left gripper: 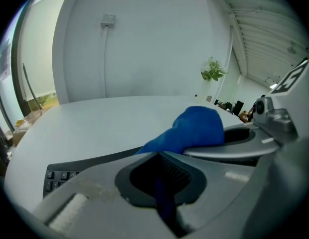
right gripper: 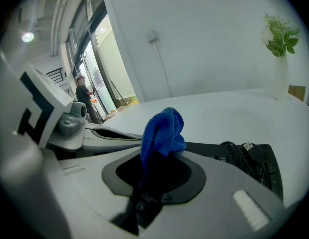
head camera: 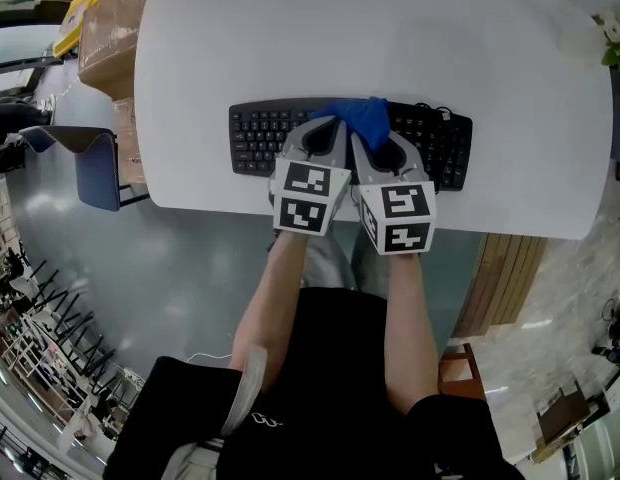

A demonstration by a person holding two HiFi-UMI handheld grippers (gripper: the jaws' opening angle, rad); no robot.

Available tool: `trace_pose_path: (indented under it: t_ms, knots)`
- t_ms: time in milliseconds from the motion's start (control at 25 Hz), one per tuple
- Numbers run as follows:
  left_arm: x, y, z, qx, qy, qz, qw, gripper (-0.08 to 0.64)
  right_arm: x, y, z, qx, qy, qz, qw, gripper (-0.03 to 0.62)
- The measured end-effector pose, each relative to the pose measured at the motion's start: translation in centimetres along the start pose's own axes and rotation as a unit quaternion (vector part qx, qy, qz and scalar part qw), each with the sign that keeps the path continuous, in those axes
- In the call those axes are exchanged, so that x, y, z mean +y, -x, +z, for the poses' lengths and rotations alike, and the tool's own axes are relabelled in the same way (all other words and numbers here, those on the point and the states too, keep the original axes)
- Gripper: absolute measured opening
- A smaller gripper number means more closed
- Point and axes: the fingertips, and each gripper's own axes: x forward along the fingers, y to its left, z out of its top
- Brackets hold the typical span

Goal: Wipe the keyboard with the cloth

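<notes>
The keyboard (head camera: 260,133) lies on the white table (head camera: 390,38) in the head view, with the blue cloth (head camera: 362,116) bunched on its middle and the left gripper (head camera: 326,133) and right gripper (head camera: 380,150) side by side over it. In the left gripper view the jaws pinch a fold of cloth. The right gripper view shows its jaws likewise closed on the cloth.

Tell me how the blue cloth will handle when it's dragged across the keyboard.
Probably floppy: the blue cloth bunches and folds between the left gripper and right gripper, keeping no shape. Likely light, since pinched edges carry the whole wad. Its nubbly weave should drag on the keyboard rather than slide.
</notes>
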Motion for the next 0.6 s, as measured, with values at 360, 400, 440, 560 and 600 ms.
trace_pose_path:
  t_ms: [360,400,440,560,600]
  knots:
    - [-2.8,-1.5,0.9,0.001,-0.009,-0.010,0.9999,-0.004,-2.8,1.5,-0.1,-0.003,-0.007,-0.010,1.000,0.092]
    - [-3.0,-1.6,1.1,0.001,-0.010,-0.011,0.9999,-0.005,-3.1,1.7,-0.1,-0.003,-0.007,-0.012,1.000,0.092]
    - [-3.3,-1.7,1.2,0.001,-0.011,-0.012,0.9999,-0.004,-3.3,1.8,0.0,-0.003,-0.007,-0.013,1.000,0.091]
    - [-4.0,-2.0,1.6,0.001,-0.013,-0.014,0.9998,-0.004,-4.0,2.3,0.1,-0.004,-0.007,-0.015,1.000,0.091]
    - [-4.3,-2.2,1.6,0.002,-0.014,-0.015,0.9998,-0.004,-4.2,2.5,0.0,-0.004,-0.008,-0.016,1.000,0.091]
